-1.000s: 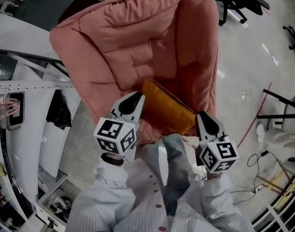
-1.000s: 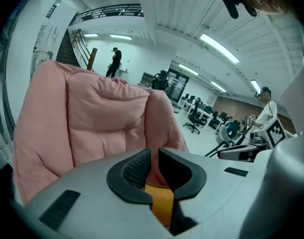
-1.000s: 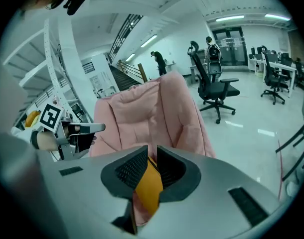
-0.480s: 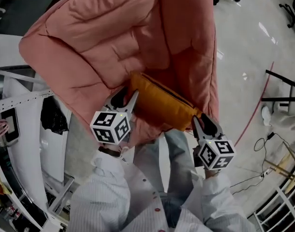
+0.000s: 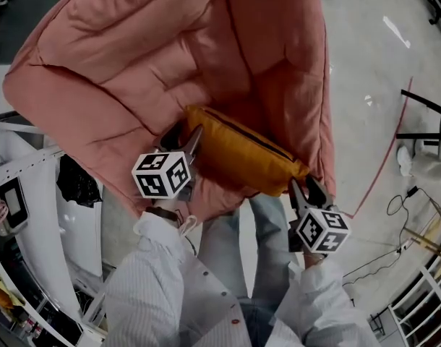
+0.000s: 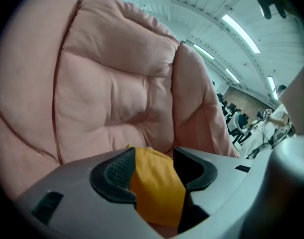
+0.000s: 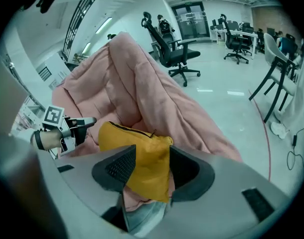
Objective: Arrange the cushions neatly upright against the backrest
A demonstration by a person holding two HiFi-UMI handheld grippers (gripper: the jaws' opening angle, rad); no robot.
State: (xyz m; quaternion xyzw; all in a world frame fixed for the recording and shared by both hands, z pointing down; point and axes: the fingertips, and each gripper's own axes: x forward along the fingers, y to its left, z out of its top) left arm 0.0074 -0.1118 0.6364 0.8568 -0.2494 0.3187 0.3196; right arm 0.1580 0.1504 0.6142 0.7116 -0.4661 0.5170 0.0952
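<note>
Left gripper (image 6: 154, 172) jaws apart, just been opening, one end of the orange cushion (image 5: 242, 154) loose between them. Right gripper (image 7: 151, 169) same at the other end. Cushion sits across the pink armchair (image 5: 97, 121) seat near its front edge, below the backrest (image 5: 155, 35).

A pink quilted armchair (image 5: 134, 71) stood on the pale, glossy floor (image 5: 372, 63), its backrest rising beyond both tools. In its seat rested an orange cushion (image 5: 242, 154), stretched from the left tool (image 5: 184, 142) to the right tool (image 5: 311, 188). One end sat between each tool's jaws, which had just been opening.
</note>
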